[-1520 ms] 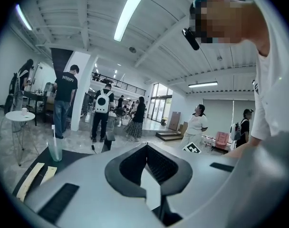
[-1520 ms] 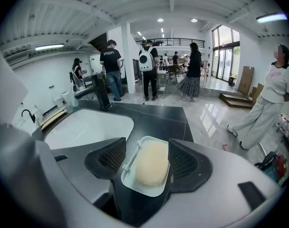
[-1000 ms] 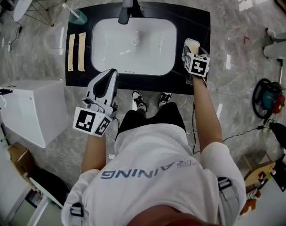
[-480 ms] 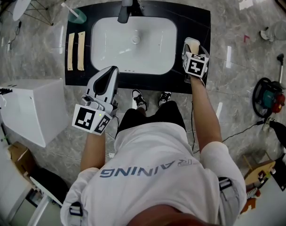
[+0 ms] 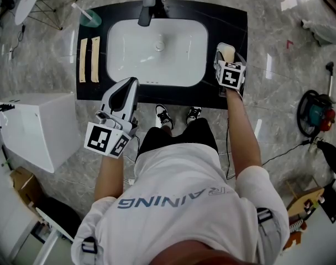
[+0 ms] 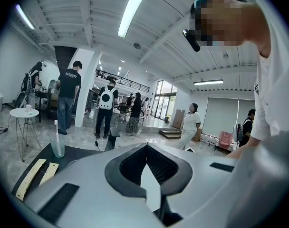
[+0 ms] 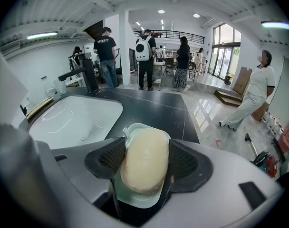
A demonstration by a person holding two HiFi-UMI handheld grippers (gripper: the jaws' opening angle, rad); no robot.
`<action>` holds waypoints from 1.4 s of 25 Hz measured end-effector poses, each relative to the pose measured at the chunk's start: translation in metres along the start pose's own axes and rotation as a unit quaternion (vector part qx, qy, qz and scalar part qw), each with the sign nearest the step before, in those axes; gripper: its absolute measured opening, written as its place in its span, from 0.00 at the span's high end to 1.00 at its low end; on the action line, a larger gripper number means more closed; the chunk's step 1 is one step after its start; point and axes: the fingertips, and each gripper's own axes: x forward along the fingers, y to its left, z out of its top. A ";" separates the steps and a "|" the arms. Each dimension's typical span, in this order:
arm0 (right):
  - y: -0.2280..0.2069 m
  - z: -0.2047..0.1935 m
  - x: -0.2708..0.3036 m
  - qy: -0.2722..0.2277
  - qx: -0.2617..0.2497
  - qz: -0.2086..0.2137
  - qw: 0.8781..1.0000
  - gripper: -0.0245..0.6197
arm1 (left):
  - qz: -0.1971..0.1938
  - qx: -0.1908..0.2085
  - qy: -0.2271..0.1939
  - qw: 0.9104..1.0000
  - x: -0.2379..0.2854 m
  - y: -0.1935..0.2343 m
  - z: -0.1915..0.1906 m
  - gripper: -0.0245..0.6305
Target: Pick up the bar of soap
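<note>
Clamping the bar of soap (image 7: 144,170), the right gripper (image 7: 147,144) is hovering above the soap dish (image 7: 133,199); the left gripper (image 6: 147,146) is hanging closed.

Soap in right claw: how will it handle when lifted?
The bar of soap looks rounded and smooth, so it may slip from the right claw. Probably stiff: it shows no dents. Its thin dish might cling and lift too.
</note>
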 end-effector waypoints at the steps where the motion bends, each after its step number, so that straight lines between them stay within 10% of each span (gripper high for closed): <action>1: 0.000 -0.002 0.001 0.004 -0.003 -0.003 1.000 0.54 | -0.001 0.000 0.000 1.000 0.001 0.000 0.000 0.96; 12: -0.005 -0.006 -0.002 -0.015 0.003 -0.017 1.000 0.51 | 0.003 0.001 -0.004 1.000 0.000 0.002 0.002 0.96; 20: 0.010 0.053 -0.054 -0.125 -0.019 0.016 0.992 0.51 | 0.001 0.000 -0.016 1.000 -0.002 0.002 0.009 0.96; 35: 0.088 0.177 -0.285 -0.355 -0.066 0.155 0.920 0.51 | -0.019 0.032 -0.103 0.994 -0.015 -0.014 0.081 0.96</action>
